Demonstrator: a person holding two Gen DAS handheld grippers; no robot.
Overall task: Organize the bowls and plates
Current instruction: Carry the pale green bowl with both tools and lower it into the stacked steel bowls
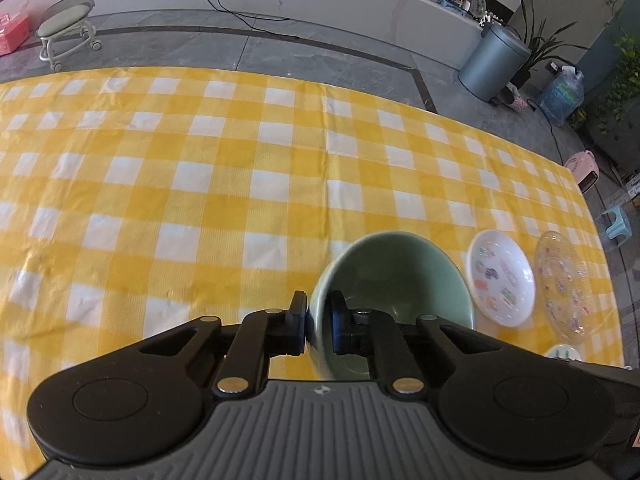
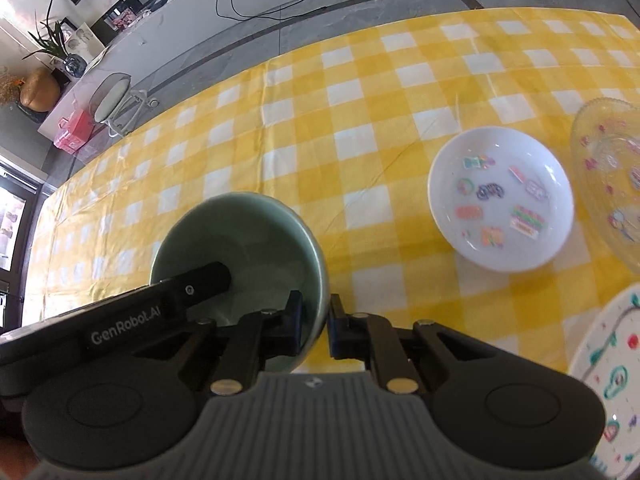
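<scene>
1. Left wrist view: my left gripper (image 1: pixel 317 326) is clenched on the near-left rim of the green bowl (image 1: pixel 400 276).
2. Right wrist view: my right gripper (image 2: pixel 315 326) pinches the same bowl's right rim.
3. The bowl sits between both tongs; the white saucer (image 2: pixel 500 200) lies to its right on the checked cloth (image 2: pixel 360 100), nearer my right hand.

Green bowl (image 2: pixel 240 240) glossy glazed ceramic; checked tablecloth (image 1: pixel 200 184) matt woven cloth; clear dish (image 2: pixel 608 176) glass-like
</scene>
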